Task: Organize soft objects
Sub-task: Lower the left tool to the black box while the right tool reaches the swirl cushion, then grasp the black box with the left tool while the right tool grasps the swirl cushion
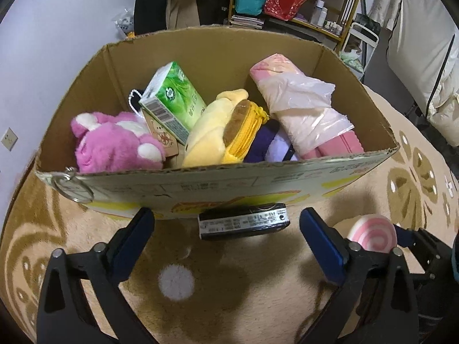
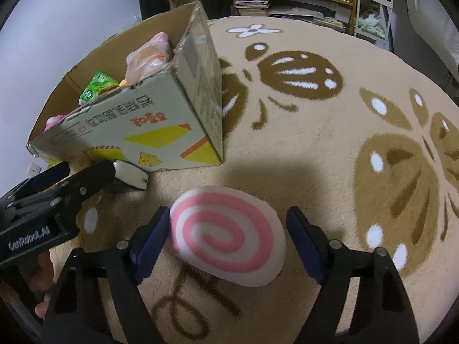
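Swirl cushion (image 2: 228, 236) sits between open right hand-held gripper (image 2: 226, 226); left (image 1: 226, 223) gapes.

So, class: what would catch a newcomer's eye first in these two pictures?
The pink-and-white spiral cushion lies on the patterned rug, between the fingers of the right gripper, whose left finger is at its edge. Behind it stands the cardboard box, crammed with a pink plush toy, a green tissue pack and a yellow plush pouch.

White lettering "GenRobot.AI" runs along the black body of the left tongs (image 2: 89, 173), left of the right tongs (image 2: 226, 222). Print on the cardboard box (image 2: 137, 132) beyond them is unreadable.
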A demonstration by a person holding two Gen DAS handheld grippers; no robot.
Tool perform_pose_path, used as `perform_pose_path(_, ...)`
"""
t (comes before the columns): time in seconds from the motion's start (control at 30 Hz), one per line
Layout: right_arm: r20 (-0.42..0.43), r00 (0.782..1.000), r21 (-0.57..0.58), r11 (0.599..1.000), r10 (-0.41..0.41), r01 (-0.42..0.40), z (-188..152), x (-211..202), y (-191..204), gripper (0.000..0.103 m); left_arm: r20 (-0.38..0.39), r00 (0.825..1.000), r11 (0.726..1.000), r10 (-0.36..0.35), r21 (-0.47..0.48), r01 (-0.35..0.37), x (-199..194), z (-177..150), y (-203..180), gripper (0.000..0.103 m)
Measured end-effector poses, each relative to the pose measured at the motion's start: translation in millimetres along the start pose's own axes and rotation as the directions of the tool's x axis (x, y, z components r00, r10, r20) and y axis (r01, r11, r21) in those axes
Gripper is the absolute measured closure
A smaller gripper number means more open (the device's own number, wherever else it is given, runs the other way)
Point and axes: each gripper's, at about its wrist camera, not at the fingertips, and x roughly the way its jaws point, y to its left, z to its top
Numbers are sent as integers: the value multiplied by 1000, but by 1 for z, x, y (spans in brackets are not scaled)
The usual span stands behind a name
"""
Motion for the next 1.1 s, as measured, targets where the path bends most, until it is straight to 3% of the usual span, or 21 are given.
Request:
perform_pose_path(0.1,-4,1000,4,1000,4,-4,-1,1,-1,18,-23,1000,1000,-16,-12,15,4,-2,1,16)
perform_pose_path(0.43,-11,1000,16,1000,17,-17,-1,2,-2,18,-45,999,1000,-4,-7,3,11,-6,-5,24)
perform_pose_path(0.57,-11,1000,16,1000,19,-19,-1,2,-2,20,-73,997,1000,-8,-10,7,16,-6,-9,39)
perform_pose_path(0.87,-11,1000,16,1000,19,-19,-1,3,-2,21,-63,998,1000,19,14,-18,16,-7,-21,39)
perform_pose_path(1.1,-6,1000,0,1000,17,-17,-2,1,2,34,-42,998,999,40,32,-39,10,-10,-23,40)
